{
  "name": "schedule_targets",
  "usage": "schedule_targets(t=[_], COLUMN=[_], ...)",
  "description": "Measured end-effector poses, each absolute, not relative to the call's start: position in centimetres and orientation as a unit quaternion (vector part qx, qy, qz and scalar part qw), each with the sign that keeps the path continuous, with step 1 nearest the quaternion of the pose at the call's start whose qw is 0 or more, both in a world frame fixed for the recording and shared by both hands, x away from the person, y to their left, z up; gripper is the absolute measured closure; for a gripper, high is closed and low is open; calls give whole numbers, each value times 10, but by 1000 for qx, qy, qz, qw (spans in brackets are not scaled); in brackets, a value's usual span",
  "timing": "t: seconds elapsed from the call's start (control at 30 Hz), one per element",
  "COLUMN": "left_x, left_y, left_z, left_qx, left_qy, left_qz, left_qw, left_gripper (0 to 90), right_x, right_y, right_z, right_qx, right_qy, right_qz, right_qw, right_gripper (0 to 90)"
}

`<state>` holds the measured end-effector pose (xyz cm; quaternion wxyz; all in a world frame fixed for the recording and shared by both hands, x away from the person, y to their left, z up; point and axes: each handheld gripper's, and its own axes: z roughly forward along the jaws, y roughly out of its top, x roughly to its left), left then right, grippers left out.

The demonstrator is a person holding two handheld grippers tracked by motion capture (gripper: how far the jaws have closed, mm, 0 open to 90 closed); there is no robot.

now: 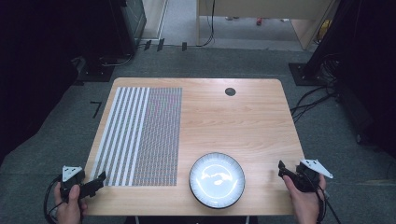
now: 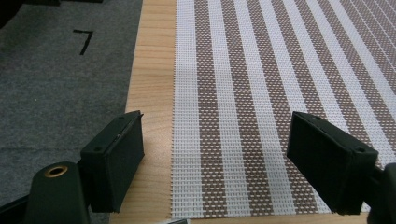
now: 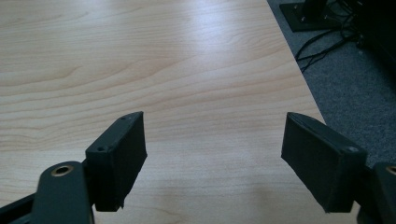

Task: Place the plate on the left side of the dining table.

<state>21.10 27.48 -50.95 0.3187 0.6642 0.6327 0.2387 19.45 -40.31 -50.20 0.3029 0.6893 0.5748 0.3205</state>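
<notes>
Left gripper fingers wide apart, empty, straddling the near left corner of the striped woven placemat; right gripper equally spread over bare table. Placemat probably light, floppy: pinch its edge. Its far end is cropped

A light wooden worktop with rounded corners stands on grey carpet. On its left half lies a woven placemat, pale stripes on its left part and a finer brown weave on its right. Near the front edge, right of the placemat, sits a round black-rimmed plate; a small dark round cap is set near the far edge.
</notes>
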Motion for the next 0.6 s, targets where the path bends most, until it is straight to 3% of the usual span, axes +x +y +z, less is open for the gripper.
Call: schedule_targets(t=[0.6], left_x=[209], left_y=[262], left_z=[-504], left_qx=[669], left_qy=[622], left_qz=[239], left_qw=[329], left_gripper=[189], right_x=[190], right_y=[-389], right_z=[-495], right_qx=[680], right_qy=[578], right_qz=[331], right_qw=[306], right_gripper=[260])
